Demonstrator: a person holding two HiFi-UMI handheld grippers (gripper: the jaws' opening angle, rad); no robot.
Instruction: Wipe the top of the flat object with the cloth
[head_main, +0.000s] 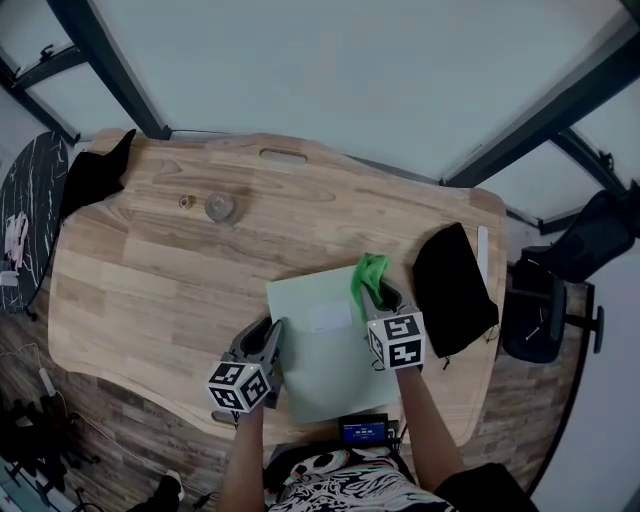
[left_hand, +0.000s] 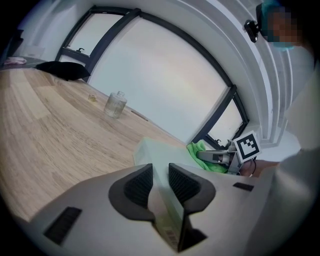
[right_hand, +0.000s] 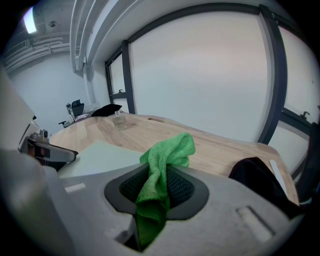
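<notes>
Nearest in the head view, left gripper and right gripper are flanking the flat object on the bench. Left gripper view: its 2 jaws are clamping the flat object's edge; barcode print there is proving illegible. Right gripper view: jaws are pinching the cloth; wiping is seemingly beginning, needing a pressed sweep across.

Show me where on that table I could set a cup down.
The widest bare wood is the table's left half, between the glass jar and the flat object. A second strip runs beyond the flat object, along the far edge. Crowded: the near middle, with the left gripper, right gripper, green cloth and black pouch.
</notes>
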